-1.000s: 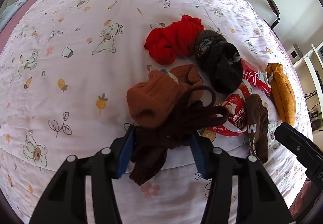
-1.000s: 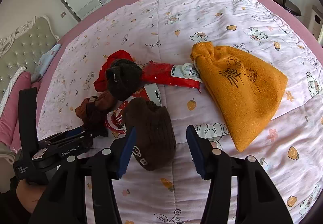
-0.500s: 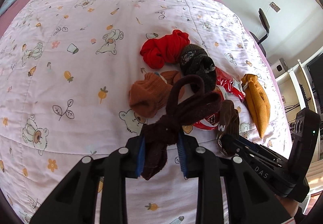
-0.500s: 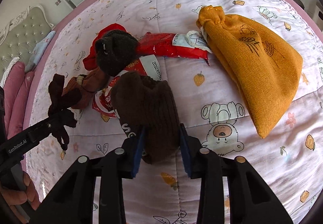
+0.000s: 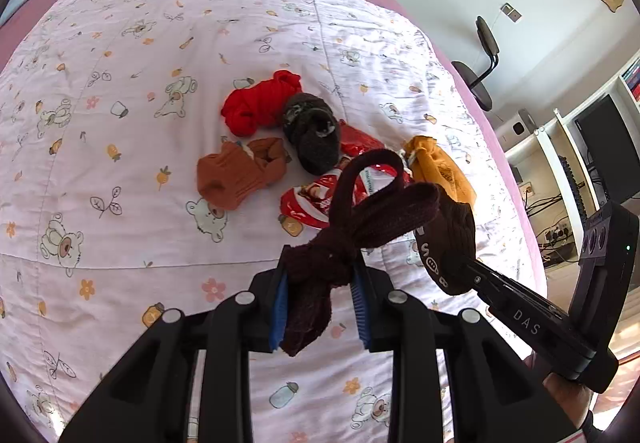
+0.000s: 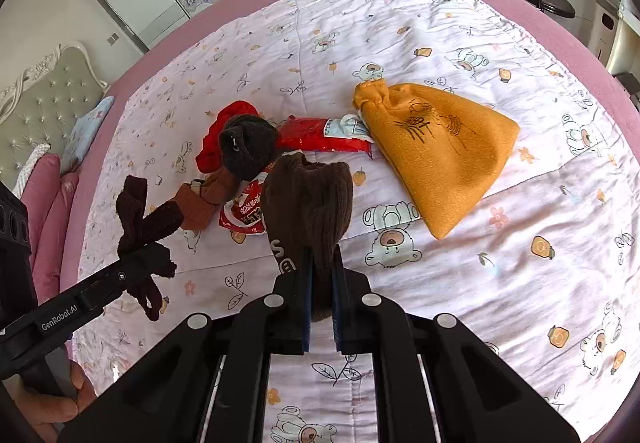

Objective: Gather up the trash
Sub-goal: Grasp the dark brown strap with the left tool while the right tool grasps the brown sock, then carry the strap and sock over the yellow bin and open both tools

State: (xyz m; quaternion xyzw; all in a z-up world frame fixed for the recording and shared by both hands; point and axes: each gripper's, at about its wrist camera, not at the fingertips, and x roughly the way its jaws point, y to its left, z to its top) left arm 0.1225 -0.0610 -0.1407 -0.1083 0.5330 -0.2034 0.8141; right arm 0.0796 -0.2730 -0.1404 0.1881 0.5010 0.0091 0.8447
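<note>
The left claw (image 5: 318, 301) is clamped on a dark brown knotted sock (image 5: 360, 219), whose loop rises toward the centre of the left wrist view while its tail hangs below the blue pads. The right claw (image 6: 320, 303) has just been closing and now pinches a brown ribbed sock (image 6: 310, 203); white letters on its side read partly "S" and "8". Both socks hang above the bed (image 5: 120, 203), which has a bear-print quilt.

The trash lies at mid-frame: a red snack wrapper (image 6: 320, 133) with a white end just left of the orange drawstring pouch (image 6: 436, 151), and a second red wrapper (image 6: 244, 215) with white Chinese characters, not readable, below the dark grey sock (image 6: 248, 147). A red sock (image 5: 260, 105) and a tan sock (image 5: 236, 175) lie beside them.

"GenRobot.AI" is printed on the left tool's arm in the right wrist view; "DAS" on the right tool's arm in the left wrist view.
</note>
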